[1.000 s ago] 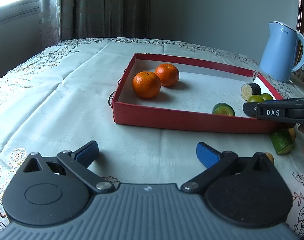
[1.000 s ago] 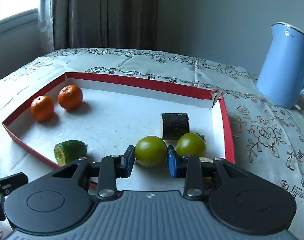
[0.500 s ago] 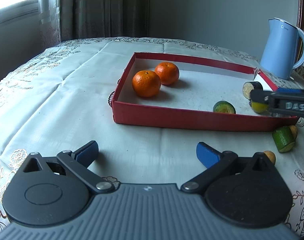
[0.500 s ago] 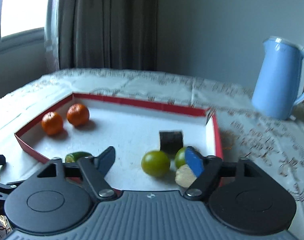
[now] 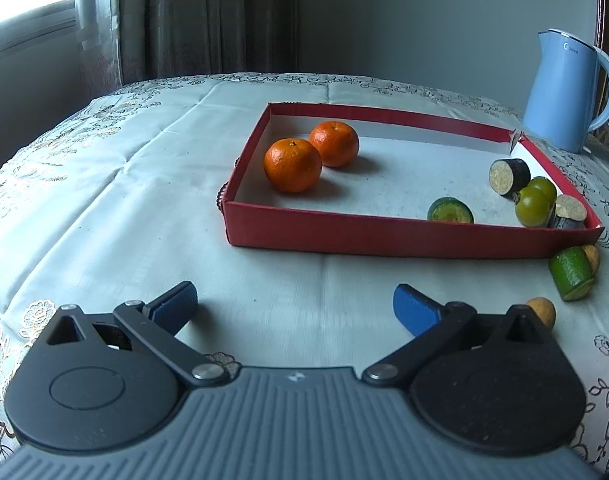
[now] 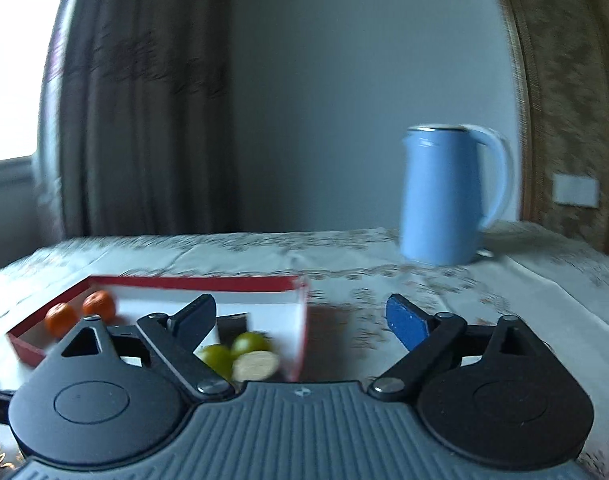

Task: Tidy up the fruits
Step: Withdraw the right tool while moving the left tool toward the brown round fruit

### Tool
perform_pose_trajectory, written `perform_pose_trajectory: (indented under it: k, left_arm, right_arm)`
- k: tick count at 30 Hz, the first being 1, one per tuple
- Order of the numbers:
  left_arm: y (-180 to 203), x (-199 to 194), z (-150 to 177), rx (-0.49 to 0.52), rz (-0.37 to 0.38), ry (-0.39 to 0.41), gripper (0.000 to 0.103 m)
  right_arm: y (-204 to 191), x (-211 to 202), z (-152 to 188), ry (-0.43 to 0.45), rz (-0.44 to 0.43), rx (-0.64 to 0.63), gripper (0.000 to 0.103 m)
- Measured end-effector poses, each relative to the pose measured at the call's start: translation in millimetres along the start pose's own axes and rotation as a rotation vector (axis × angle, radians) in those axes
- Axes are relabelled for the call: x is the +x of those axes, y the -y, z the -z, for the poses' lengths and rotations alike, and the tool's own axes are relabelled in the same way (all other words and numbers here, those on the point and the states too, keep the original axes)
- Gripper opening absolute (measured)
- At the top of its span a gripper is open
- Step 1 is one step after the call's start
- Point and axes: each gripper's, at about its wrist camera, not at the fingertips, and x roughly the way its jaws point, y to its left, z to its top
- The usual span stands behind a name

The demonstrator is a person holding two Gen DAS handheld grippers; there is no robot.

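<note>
Embroidered tablecloth (image 5: 104, 184), red tray (image 5: 384, 236), seemingly curtains (image 6: 144, 100)

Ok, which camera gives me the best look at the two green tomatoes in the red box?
The left wrist view: both green tomatoes sit sharp and unobstructed in the red box, between the two dark cut pieces. The right wrist view is motion-blurred and shows them low, partly behind the right gripper's near finger; its opening fingers are empty.

Right gripper (image 6: 300, 316) released the green fruit (image 5: 532, 207), which now rests in the red tray (image 5: 384, 232) beside a second green fruit; jaws opening, nothing between them. Gripper withdrawn from tray, gone from the left wrist view. Its camera now points more level.
</note>
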Motion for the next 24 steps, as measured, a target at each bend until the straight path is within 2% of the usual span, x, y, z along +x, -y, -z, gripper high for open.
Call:
perform_pose_trajectory:
  k: [4, 11, 18, 24]
  left_arm:
    - [1, 1, 0, 0.005, -0.004, -0.002, 0.103]
    - [2, -6, 3, 0.01, -0.008, 0.006, 0.103]
    - [26, -37, 10, 0.021, 0.114, 0.045, 0.103]
    - [53, -46, 7, 0.064, 0.167, 0.064, 0.103]
  right_arm:
    - [11, 1, 1, -0.006, 0.051, 0.034, 0.095]
    - [14, 8, 5, -0.053, 0.074, 0.031, 0.096]
    - [15, 10, 8, -0.086, 0.086, 0.029, 0.096]
    - [16, 12, 8, -0.097, 0.095, 0.029, 0.096]
